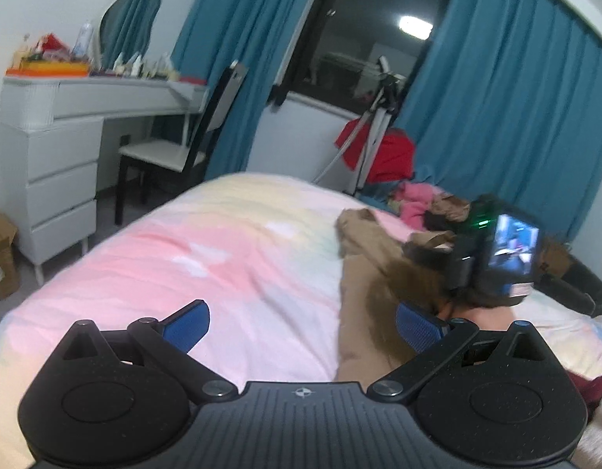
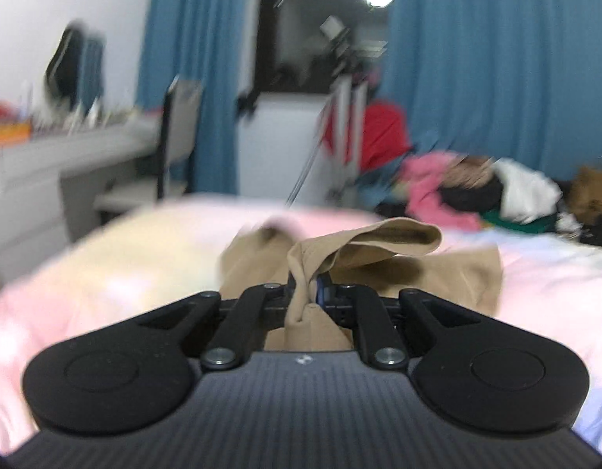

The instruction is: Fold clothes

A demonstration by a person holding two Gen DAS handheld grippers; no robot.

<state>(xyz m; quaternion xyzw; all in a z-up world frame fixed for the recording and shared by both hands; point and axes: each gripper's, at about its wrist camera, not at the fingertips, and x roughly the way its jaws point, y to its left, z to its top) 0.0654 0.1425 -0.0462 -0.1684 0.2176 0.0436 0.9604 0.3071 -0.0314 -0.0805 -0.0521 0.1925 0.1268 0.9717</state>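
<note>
While the right gripper point(image 2: 312, 293) is clamped tight on a bunched fold of the tan garment point(image 2: 363, 242), lifting it off the pink bedspread point(image 2: 543, 273), the left gripper point(image 1: 302, 324) hangs wide open and empty above that bedspread. No brand or writing is readable anywhere.

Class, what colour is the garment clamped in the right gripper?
Tan: the garment in the right gripper shows best in the right wrist view.
</note>
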